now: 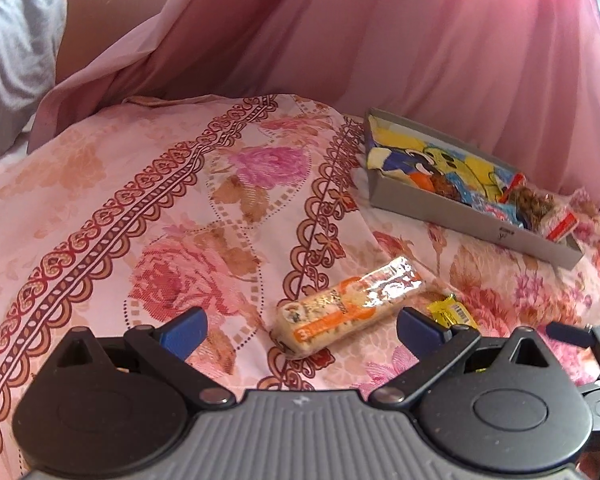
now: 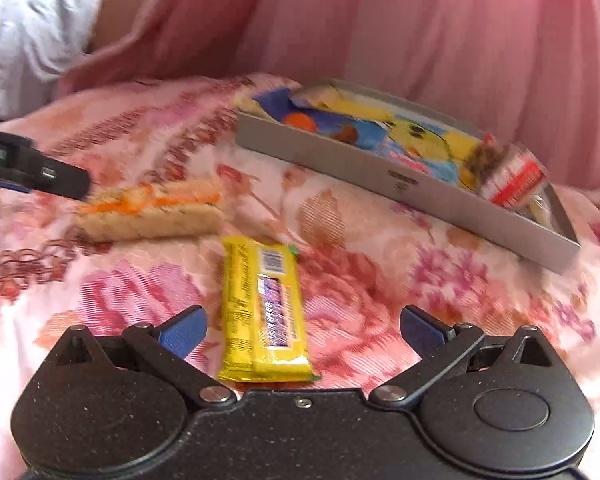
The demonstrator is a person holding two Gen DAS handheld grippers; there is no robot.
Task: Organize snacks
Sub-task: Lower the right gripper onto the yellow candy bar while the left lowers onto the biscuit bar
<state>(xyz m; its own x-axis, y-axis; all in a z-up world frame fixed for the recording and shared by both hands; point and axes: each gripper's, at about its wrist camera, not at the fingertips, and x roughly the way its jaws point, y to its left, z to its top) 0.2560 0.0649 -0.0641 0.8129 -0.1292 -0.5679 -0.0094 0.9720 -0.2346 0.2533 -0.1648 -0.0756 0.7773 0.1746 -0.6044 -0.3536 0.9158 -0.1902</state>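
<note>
Two snacks are left loose on the floral bedspread; the grey box, upper right of both frames, already holds a bright yellow-and-blue packet and some small wrapped sweets; the step in hand looks like picking up the stragglers. The left tool is spread wide with nothing between its pads, the orange-and-white biscuit pack lying just ahead, lower centre. The right tool is likewise spread, straddling the near end of the yellow bar, not yet pinching it. Next, probably: lower, close across the bar's width, carry it up right into the box.
</note>
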